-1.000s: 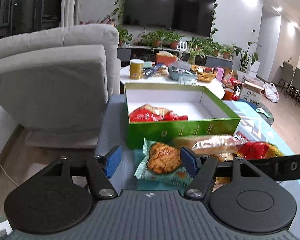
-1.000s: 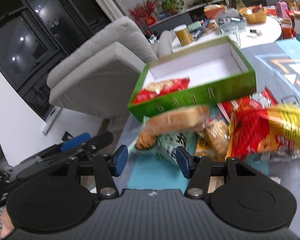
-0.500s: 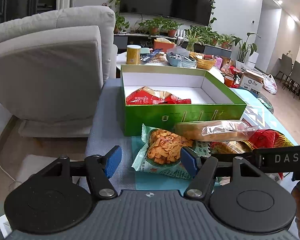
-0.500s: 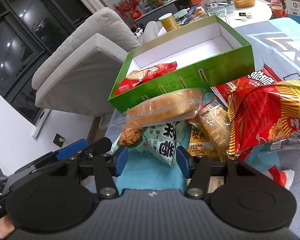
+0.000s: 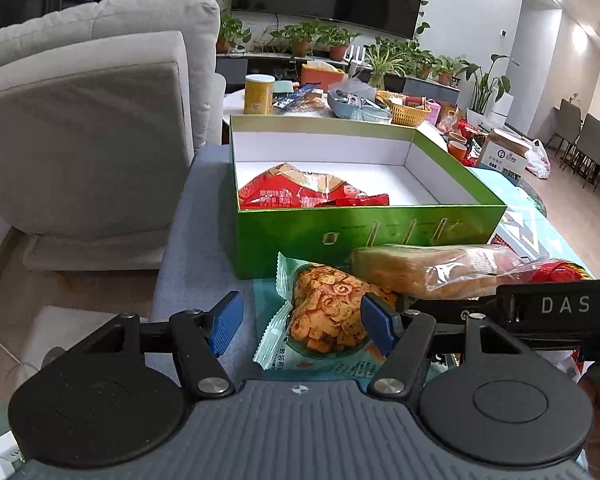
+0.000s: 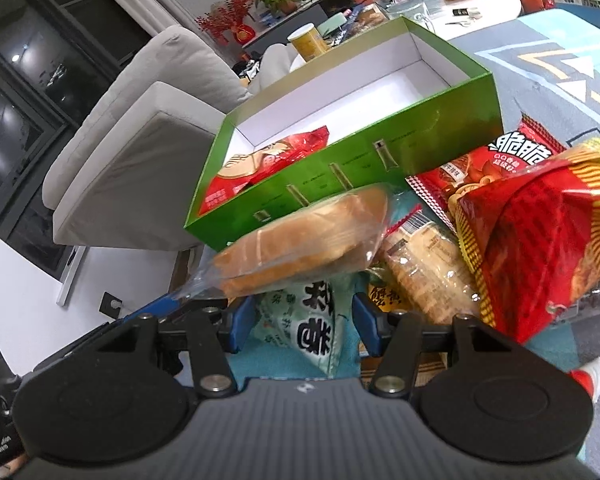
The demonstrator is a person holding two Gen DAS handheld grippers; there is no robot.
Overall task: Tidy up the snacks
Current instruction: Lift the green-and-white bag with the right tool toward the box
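The left gripper had its jaws partly open with nothing pressed between them; the mint cracker bag lay on the desk just below and between them, its near edge past the right blue pad. The right gripper likewise held its jaws partly open and gripped nothing; the same bag showed in the gap, lying flat beneath them.

All places follow from the green box. The cracker bag lay just in front of the box's near wall, toward its left end. A wrapped loaf lay across the bag's far side, close against that near wall; from the right wrist view the loaf covered the upper part of the bag. Right of the loaf, still in front of the box, sat a clear pack of biscuits, a red packet touching the box's near right corner, and a large red-and-yellow bag piled over them. Inside the box, at its near left corner, lay one red bag; the rest of the white floor was bare. Left of the box stood a grey sofa. Behind it a yellow can stood on a white round table.
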